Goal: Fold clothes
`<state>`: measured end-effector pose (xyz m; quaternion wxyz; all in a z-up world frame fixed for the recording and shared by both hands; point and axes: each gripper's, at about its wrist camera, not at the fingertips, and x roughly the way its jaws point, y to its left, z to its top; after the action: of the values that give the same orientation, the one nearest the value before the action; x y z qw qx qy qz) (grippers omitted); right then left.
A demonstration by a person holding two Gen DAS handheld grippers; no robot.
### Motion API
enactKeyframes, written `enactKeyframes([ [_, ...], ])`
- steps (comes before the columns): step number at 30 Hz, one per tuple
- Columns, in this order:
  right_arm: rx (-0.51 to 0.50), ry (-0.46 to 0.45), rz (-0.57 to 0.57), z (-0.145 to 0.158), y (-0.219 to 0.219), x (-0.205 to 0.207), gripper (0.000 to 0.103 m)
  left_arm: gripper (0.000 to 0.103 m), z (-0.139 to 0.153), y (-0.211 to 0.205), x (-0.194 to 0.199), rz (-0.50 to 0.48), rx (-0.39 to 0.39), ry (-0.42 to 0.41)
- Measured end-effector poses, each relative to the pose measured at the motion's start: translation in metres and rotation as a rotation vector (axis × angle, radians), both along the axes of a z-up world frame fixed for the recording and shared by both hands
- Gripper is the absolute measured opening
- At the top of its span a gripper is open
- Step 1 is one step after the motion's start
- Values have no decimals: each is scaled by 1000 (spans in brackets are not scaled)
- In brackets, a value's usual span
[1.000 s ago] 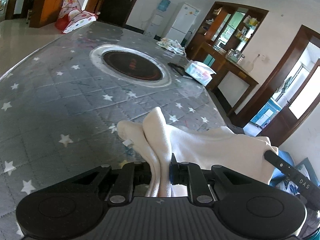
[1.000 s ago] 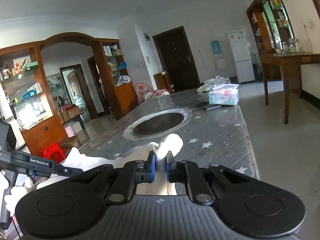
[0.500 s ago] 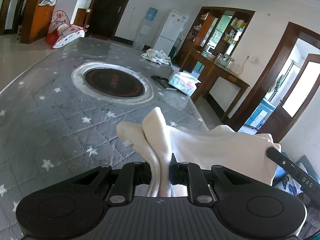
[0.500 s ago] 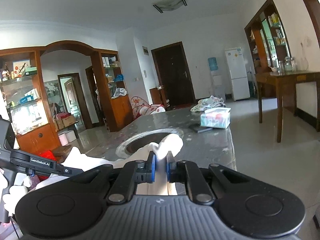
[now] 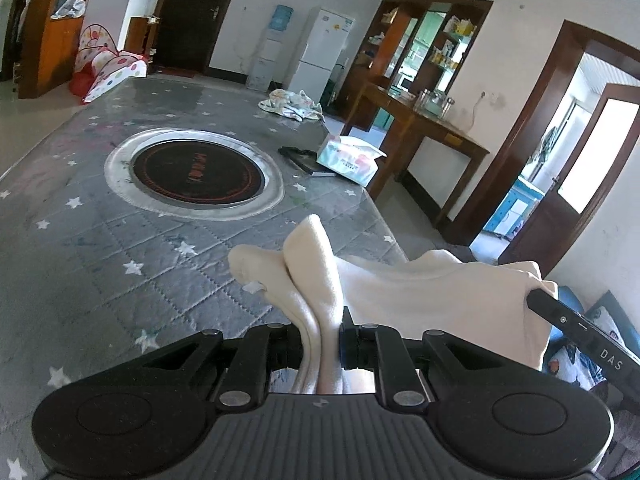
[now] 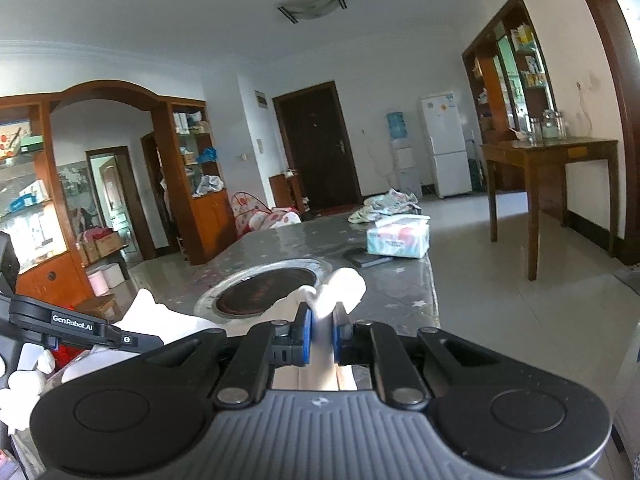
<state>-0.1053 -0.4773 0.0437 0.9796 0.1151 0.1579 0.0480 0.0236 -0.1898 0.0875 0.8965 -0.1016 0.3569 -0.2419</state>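
Note:
A cream-white garment (image 5: 420,292) hangs stretched between both grippers above the near edge of the grey star-patterned table (image 5: 100,248). My left gripper (image 5: 322,338) is shut on a bunched fold of it, which sticks up past the pads. My right gripper (image 6: 322,334) is shut on the other bunched end of the garment (image 6: 340,286), blue pads pressed against the cloth. The right tool's black bar (image 5: 580,332) shows at the right of the left wrist view, and the left tool (image 6: 80,328) at the left of the right wrist view, with a white-gloved hand (image 6: 24,384) below it.
A round hotplate (image 5: 196,172) is set into the table's middle. Farther back lie a tissue pack (image 5: 348,156), a dark flat object (image 5: 304,158) and a crumpled patterned cloth (image 5: 290,104). A wooden side table (image 6: 548,176) stands to the right, past open floor.
Both grippers have risen and drawn back from the table with the garment still clamped; the hotplate and tissue pack now sit farther off in both views. The grips have not changed.

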Motion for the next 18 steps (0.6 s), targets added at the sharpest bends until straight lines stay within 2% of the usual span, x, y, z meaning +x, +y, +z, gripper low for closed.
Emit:
enactKeyframes([
  [18,-2,121,-73,-35,-13,59,9,15,-42,-11,54,-36,-9,99],
])
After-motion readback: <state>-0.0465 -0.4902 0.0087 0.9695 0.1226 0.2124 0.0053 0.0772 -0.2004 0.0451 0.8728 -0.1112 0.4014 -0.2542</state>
